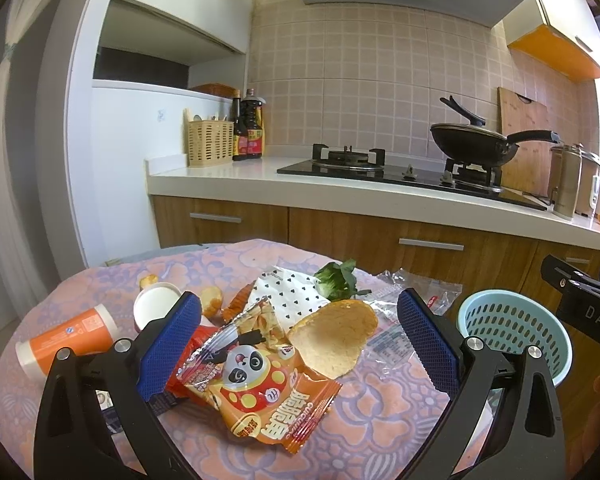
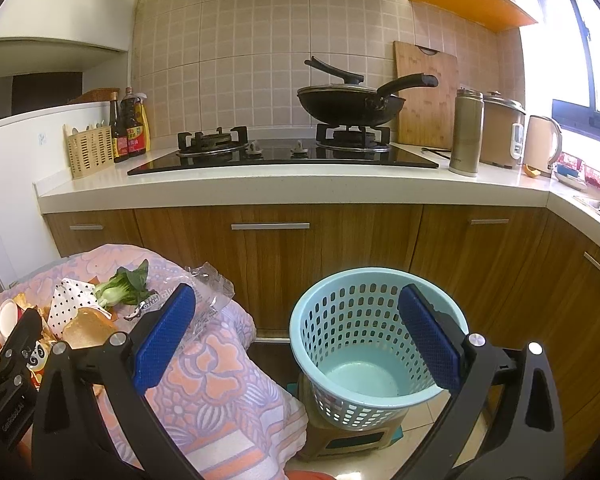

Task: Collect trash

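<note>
Left gripper [image 1: 300, 344]: black frame, blue textured pads, jaws spread wide and holding nothing; poised over the litter on the table [image 1: 380, 412], which wears a pink and lilac floral quilted cloth.

Snack packet [image 1: 260, 384]: glossy orange foil with a panda print, crumpled, torn open at its upper end; long axis runs from the near right corner back toward the far left; lies flat between the left pads.

Bread slice [image 1: 334, 334]: pale, rounded, porous crumb; rests on the packet's far right edge and on a clear crinkled plastic wrapper [image 1: 404, 292].

Paper napkin [image 1: 288, 292]: white with small black hearts, folded, behind the bread.

Leafy green vegetable [image 1: 336, 278]: stalk pale, leaves dark; at the napkin's far right corner.

Orange bottle [image 1: 66, 338]: cylindrical, lying on its side, white cap pointing near left.

White cup [image 1: 156, 304]: open mouth, beside the bottle; orange peel scraps [image 1: 212, 300] just beside it.

Right gripper [image 2: 296, 340]: same build, jaws wide apart, empty; hovers between table edge and basket.

Waste basket [image 2: 340, 300]: light blue perforated plastic, round, upright on a box on the floor, to the right of the table; nothing visible on its base.
</note>
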Tool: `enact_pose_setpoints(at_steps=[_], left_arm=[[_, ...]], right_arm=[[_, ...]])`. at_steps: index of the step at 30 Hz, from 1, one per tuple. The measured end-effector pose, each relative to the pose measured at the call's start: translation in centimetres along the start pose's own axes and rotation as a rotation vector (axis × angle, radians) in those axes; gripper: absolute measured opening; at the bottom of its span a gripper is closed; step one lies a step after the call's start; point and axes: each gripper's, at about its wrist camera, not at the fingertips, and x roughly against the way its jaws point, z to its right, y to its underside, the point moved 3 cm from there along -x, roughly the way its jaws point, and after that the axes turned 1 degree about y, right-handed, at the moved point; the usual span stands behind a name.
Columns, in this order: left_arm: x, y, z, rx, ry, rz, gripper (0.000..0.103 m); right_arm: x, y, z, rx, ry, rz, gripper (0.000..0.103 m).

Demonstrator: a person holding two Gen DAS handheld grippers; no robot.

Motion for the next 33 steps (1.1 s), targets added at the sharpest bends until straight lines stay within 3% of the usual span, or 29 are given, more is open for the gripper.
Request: enact_pose_setpoints(at_steps=[13,19,22,25,29,30,33], left_arm=[[0.1,-0.2,0.2,0.024,0.016,0.008,0.095],[0.9,-0.2,0.7,0.004,0.029,-0.027,0.095],[2.4,-0.1,0.2,-0.024,0.028,-0.023,0.095],[4.5,-0.1,-2.0,0.0,0.004,-0.007,0.095],[7.4,-0.4,-7.7,0.039,-0.11,0.004,0.095],[7.4,-1.0,-9.7,0.045,-0.124,-0.087,0.095],[7.6,-1.4,-15.6,0.063,-0.186,-0.141,0.095]], right_arm=[[0.0,0.1,-0.3,0.008,-0.001,-0.004,0.097],[1.0,-0.4,-0.2,0.014,-0.011,0.018,0.097],[1.6,-0.7,-0.3,0.018,-0.036,0.028,0.091],[2.1,-0.9,-0.9,0.04,-0.061,0.026,0.081],[2.8,-0.8,-2.0,0.075,-0.097,0.03,0.067],[3.0,-0.7,-2.4,0.082,-0.11,0.028,0.066],[3.3,-0.6,-3.2,0.093,-0.128,0.024,0.066]])
